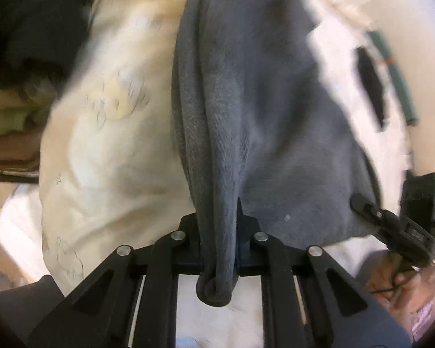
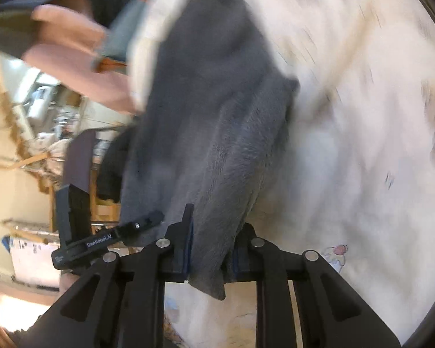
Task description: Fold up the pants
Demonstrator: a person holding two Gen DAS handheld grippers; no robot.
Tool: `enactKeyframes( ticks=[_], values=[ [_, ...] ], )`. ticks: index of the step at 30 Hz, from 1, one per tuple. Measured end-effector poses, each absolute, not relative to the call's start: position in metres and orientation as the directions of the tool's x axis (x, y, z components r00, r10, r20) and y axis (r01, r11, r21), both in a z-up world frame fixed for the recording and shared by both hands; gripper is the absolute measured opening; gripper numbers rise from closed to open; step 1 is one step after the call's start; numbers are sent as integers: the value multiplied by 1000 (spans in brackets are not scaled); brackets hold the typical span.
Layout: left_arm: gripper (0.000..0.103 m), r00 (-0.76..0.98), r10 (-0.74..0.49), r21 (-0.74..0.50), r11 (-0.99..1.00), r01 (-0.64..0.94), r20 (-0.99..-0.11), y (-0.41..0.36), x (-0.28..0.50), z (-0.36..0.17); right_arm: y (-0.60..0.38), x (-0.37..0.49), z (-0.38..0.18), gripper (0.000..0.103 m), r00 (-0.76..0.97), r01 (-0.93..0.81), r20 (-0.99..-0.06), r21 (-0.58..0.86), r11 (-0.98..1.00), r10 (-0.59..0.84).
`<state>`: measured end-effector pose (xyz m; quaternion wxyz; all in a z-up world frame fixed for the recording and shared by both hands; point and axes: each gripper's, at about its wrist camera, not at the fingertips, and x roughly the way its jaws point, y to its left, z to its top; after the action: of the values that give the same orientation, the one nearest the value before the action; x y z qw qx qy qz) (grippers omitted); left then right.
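Note:
Grey fleece pants (image 1: 261, 110) lie over a cream bedsheet and hang from both grippers. My left gripper (image 1: 219, 226) is shut on a rolled edge of the pants, and the bunched cloth pokes out behind its jaws. My right gripper (image 2: 214, 232) is shut on another edge of the pants (image 2: 214, 121), with a corner of fabric hanging below the jaws. In the left wrist view the right gripper (image 1: 391, 226) shows at the lower right, at the pants' edge. In the right wrist view the left gripper (image 2: 107, 240) shows at the lower left.
The cream bedsheet (image 1: 107, 150) with faint cartoon prints covers the surface under the pants. Dark clothes (image 1: 29, 29) are piled at the upper left. Pink folded cloth (image 2: 72, 55) lies beyond the pants. Cluttered shelves and boxes (image 2: 29, 133) stand past the bed's edge.

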<state>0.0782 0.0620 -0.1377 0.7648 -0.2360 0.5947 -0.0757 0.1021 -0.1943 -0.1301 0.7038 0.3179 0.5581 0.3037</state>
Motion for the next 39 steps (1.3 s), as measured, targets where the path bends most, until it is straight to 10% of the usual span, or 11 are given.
enactKeyframes(
  ticks=[18,32,39],
  values=[
    [9,720,-583,-683,700,210,-376,74,59,215,-276,76,221,20,516,-396,-286,756,522,807],
    [9,797,-509,-565,780,268,-325,62,175,279,-258,180,291,20,600,-442,-344,610,658,722],
    [9,720,-537,-580,782,230,-439,62,118,173,-259,143,203,20,515,-382,-464,629,677,721]
  ],
)
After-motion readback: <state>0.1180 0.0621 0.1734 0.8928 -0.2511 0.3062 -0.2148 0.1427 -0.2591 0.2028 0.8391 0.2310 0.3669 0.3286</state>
